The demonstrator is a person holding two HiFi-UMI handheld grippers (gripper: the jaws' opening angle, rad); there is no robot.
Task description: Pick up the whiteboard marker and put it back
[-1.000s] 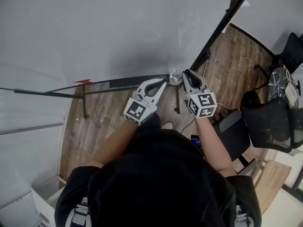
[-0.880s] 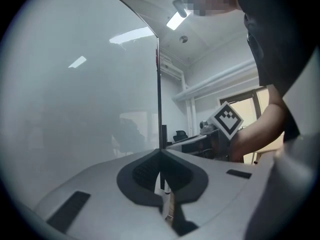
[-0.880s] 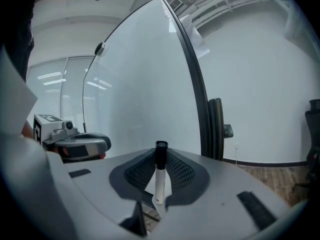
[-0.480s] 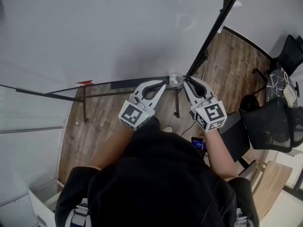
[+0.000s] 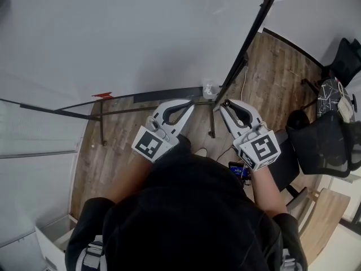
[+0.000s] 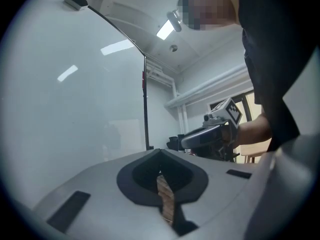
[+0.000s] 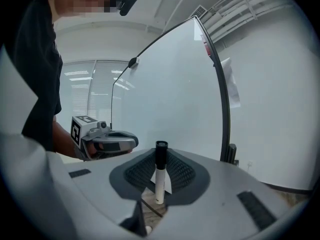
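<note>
The whiteboard marker (image 7: 159, 178), white with a black cap, stands upright between the jaws of my right gripper (image 7: 160, 156), which is shut on it. In the head view that right gripper (image 5: 224, 104) hangs in front of the whiteboard (image 5: 141, 33), just right of its tray (image 5: 163, 96). My left gripper (image 5: 189, 105) is level beside it, a short gap away, with its jaws together and nothing in them. Its closed jaws (image 6: 160, 154) leave only a sliver of wood floor showing in the left gripper view. I cannot make out the marker in the head view.
The whiteboard's black frame (image 5: 248, 33) runs up to the right, and its stand legs rest on the wood floor (image 5: 118, 134). A small red object (image 5: 102, 95) lies on the tray. Black office chairs (image 5: 321, 145) stand at the right.
Both grippers have pulled back from the tray towards the person and risen. The right one has also swung rightward and rolled, still holding the marker.
</note>
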